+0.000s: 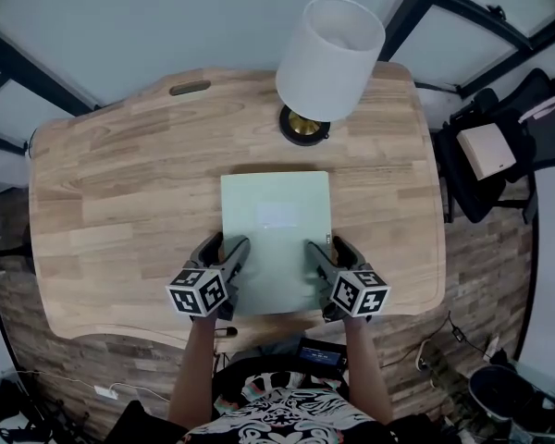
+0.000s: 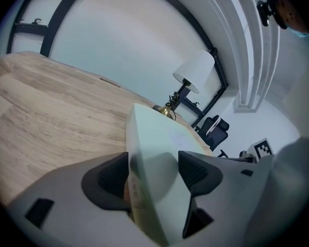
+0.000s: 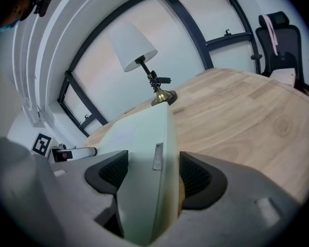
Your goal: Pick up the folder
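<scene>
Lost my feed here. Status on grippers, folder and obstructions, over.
Left gripper open, right gripper open, each straddling a side edge of the folder. Folder flat on the table. Lamp beyond far edge, not in the way.

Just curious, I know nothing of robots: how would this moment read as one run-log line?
left claw: open, jaws astride folder left edge | right claw: open, jaws astride right edge | folder: lying on desk

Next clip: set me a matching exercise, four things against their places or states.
1. pale green flat folder
2. white-shaded lamp with brass base
3. black office chair
4. left gripper

A. off the wooden table, to its right
B. jaws apart around the folder's left edge
C. standing beyond the folder
D. lying on the table

Pairs: 1-D, 2-C, 3-A, 4-B
</scene>
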